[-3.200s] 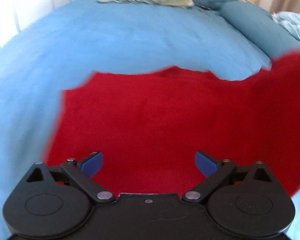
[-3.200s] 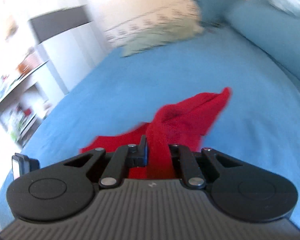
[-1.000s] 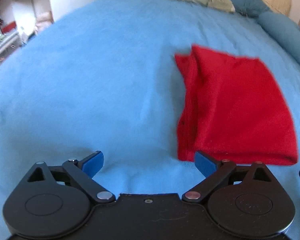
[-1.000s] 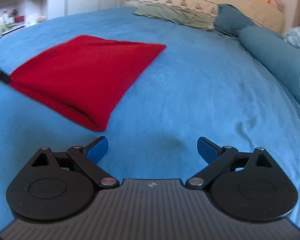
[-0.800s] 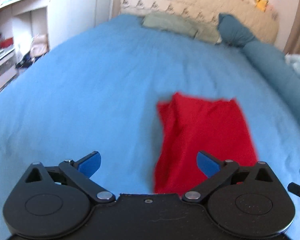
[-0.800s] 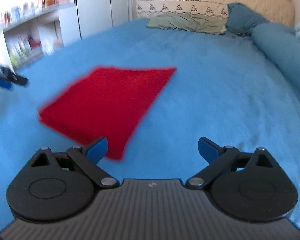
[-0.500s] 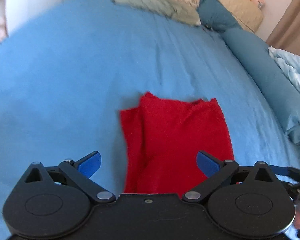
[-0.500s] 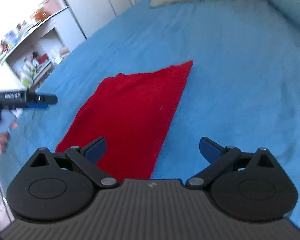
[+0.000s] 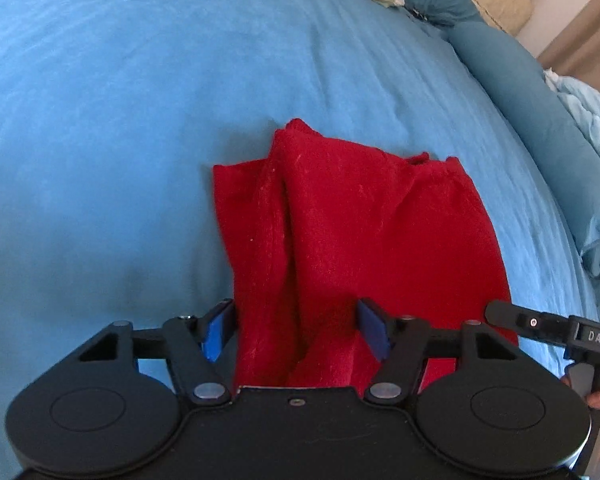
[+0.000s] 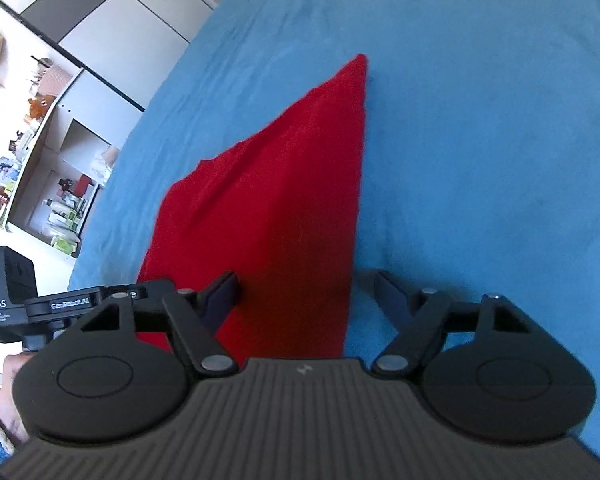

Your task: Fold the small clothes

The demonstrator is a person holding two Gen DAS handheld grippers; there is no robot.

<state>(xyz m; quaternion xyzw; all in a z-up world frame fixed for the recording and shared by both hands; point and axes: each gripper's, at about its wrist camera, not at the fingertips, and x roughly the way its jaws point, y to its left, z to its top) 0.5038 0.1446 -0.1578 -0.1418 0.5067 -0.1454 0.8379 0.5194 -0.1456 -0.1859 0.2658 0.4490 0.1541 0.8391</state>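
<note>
We've got a fuzzy red cloth (image 9: 352,236), folded into a rough rectangle with a thick ridge down its left side, lying flat on the soft blue bedspread (image 9: 120,120). Our left gripper (image 9: 296,330) is spread wide, its blue pads straddling the cloth's near-left edge, nothing pinched. Our right gripper (image 10: 304,294) is likewise released, fingers straddling the cloth's near-right edge (image 10: 284,184), left finger over red, right finger over blue. Lettering "DAS" shows on the right tool's body (image 9: 596,338) in the left view.
</note>
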